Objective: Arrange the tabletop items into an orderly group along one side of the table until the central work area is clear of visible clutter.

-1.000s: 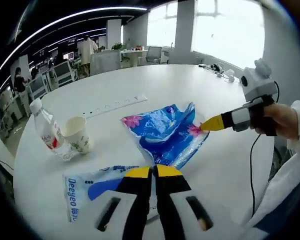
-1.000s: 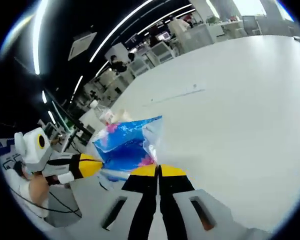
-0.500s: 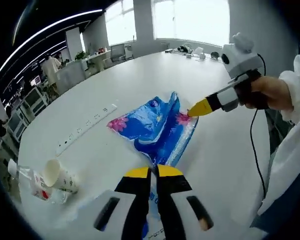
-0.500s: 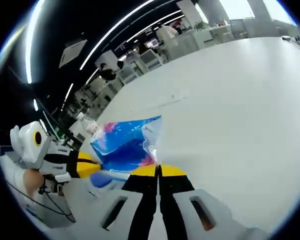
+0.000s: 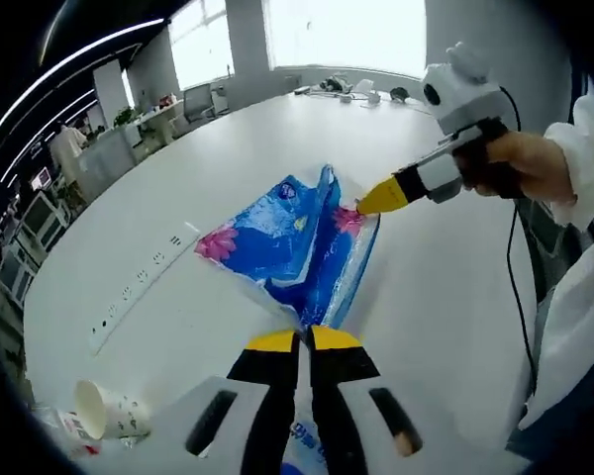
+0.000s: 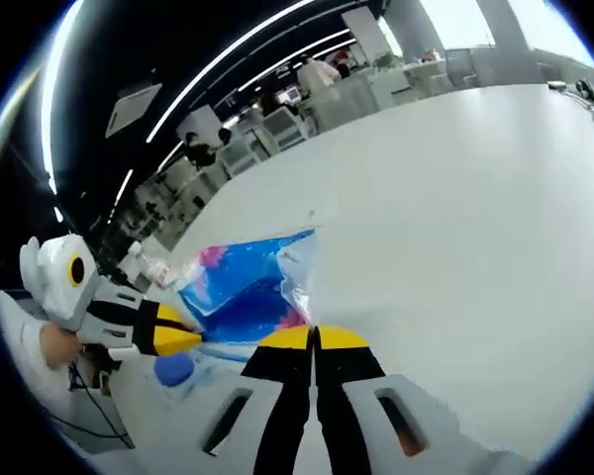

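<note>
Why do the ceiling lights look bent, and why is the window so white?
Left gripper view: the fisheye lens bends the ceiling light into a curve, and the windows are washed out by glare. Right gripper view: the light strips bow the same way.

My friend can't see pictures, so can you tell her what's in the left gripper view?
Two yellow-tipped grippers, the left gripper and the right gripper, each pinch an end of a blue flowered plastic bag over a white table. A paper cup lies tipped at the lower left, near a white power strip.
</note>
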Motion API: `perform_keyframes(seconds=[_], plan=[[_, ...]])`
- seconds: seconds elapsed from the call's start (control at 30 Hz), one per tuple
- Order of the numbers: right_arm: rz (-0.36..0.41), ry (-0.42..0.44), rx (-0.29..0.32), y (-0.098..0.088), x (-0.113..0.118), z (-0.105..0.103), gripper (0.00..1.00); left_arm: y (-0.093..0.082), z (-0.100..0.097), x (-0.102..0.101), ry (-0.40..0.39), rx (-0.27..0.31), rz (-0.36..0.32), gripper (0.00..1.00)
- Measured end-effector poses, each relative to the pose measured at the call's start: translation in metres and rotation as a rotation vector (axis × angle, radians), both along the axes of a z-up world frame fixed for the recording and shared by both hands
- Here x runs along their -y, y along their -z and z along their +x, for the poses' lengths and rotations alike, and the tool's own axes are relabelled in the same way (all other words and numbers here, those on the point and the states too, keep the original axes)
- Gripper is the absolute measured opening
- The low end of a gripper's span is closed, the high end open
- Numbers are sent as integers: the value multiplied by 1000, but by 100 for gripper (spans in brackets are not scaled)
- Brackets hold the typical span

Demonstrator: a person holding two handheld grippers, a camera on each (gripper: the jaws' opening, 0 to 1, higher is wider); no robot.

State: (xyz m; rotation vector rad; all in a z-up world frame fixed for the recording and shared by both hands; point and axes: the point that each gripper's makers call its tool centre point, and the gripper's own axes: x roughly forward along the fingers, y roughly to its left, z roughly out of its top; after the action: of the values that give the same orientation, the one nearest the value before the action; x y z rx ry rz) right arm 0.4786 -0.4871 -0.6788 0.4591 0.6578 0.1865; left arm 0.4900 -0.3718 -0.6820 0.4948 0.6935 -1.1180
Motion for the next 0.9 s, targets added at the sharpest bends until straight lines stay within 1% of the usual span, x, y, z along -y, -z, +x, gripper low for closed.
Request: perform_keyframes(seconds=[0.13, 0.17, 0.27, 0.4, 0.47, 0.53, 0.63, 0.73, 0.83, 0.9], plan=[[-21, -2, -1, 2, 10, 9, 0, 4, 5, 9, -40, -39, -27, 0], [-28, -5, -3, 4, 14, 12, 0, 6, 6, 12, -60, -63, -38, 0], [-32, -3, -9, 8, 19, 18, 0, 10, 13, 16, -86, -81, -45, 0], [-39, -9, -19, 15, 20, 25, 0, 18, 23, 18, -123, -86, -32, 0], [-48, -14, -29, 20, 21, 28, 0, 26, 27, 18, -162, -122, -32, 0], [-56, -21, -50, 30, 22, 32, 0, 35, 30, 18, -203, -172, -36, 0], [-58, -26, -65, 37, 23, 36, 0, 43, 37, 19, -263, -215, -46, 0], [-76, -40, -75, 41, 23, 40, 0, 47, 41, 21, -260, -209, -37, 0], [-83, -58, -111, 52, 22, 43, 0, 57, 43, 21, -248, -209, 2, 0], [-100, -71, -118, 57, 21, 44, 0, 63, 46, 20, -253, -212, 14, 0]])
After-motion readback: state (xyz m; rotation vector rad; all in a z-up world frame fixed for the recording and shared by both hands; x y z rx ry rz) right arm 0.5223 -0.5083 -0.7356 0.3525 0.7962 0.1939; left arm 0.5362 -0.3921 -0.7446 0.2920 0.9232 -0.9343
